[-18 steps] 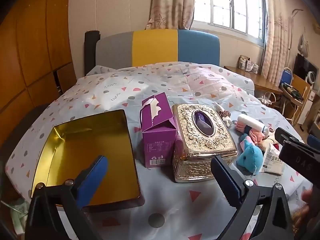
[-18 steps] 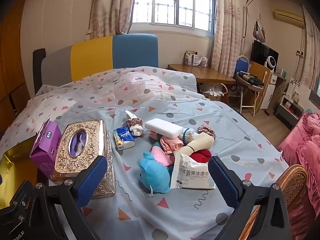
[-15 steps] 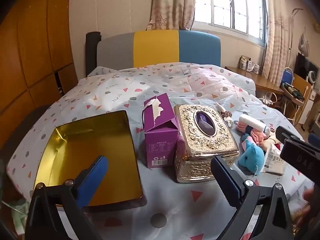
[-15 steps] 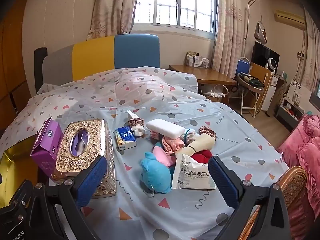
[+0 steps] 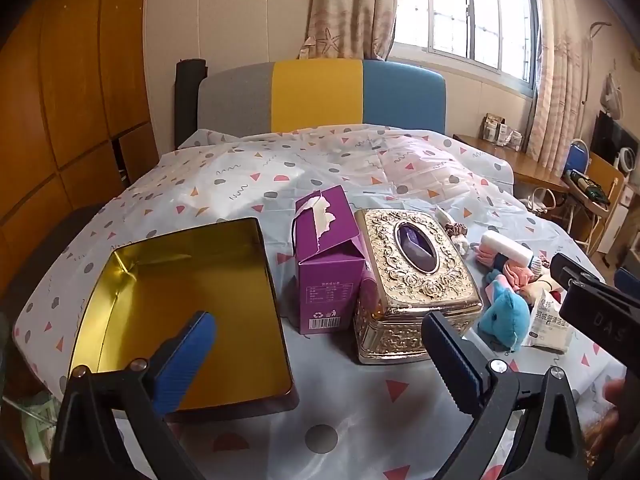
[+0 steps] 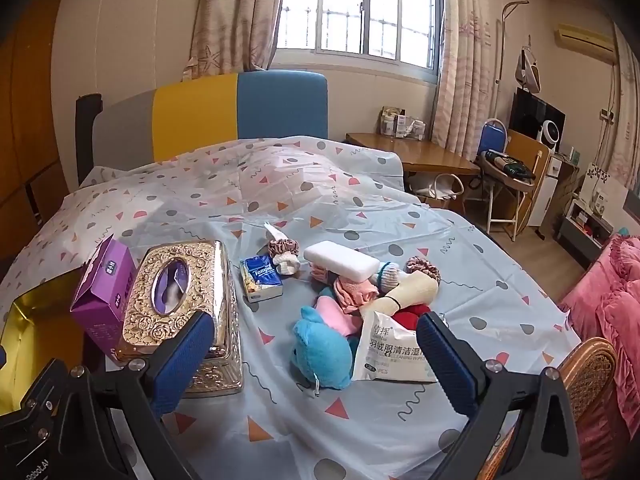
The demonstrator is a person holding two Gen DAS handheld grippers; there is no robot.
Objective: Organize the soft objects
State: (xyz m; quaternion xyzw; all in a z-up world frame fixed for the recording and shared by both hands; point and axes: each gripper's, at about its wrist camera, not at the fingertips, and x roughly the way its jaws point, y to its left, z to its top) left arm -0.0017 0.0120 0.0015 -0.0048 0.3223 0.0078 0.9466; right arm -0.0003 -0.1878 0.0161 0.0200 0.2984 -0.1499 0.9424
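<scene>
A pile of soft things lies on the bed: a blue plush toy [image 6: 322,354], a white wipes packet [image 6: 390,350], a white sponge [image 6: 341,261], pink cloths [image 6: 354,292], scrunchies [image 6: 283,246] and a Tempo tissue pack [image 6: 261,278]. An open gold tin [image 5: 180,308] sits at the left, beside a purple tissue box [image 5: 326,276] and an ornate gold tissue box [image 5: 416,280]. My left gripper [image 5: 316,360] is open and empty, above the near edge between the tin and the boxes. My right gripper [image 6: 314,364] is open and empty, just short of the plush toy.
The bed has a patterned plastic cover [image 6: 280,184] and a grey, yellow and blue headboard [image 5: 320,96]. A wooden desk [image 6: 416,154], chairs [image 6: 496,160] and a pink bed [image 6: 612,292] stand to the right. A wicker chair back [image 6: 588,376] is near the right gripper.
Both views have shifted slightly, so the objects sit a little farther right and lower in frame. Both grippers stay open and empty. Nothing on the bed has moved.
</scene>
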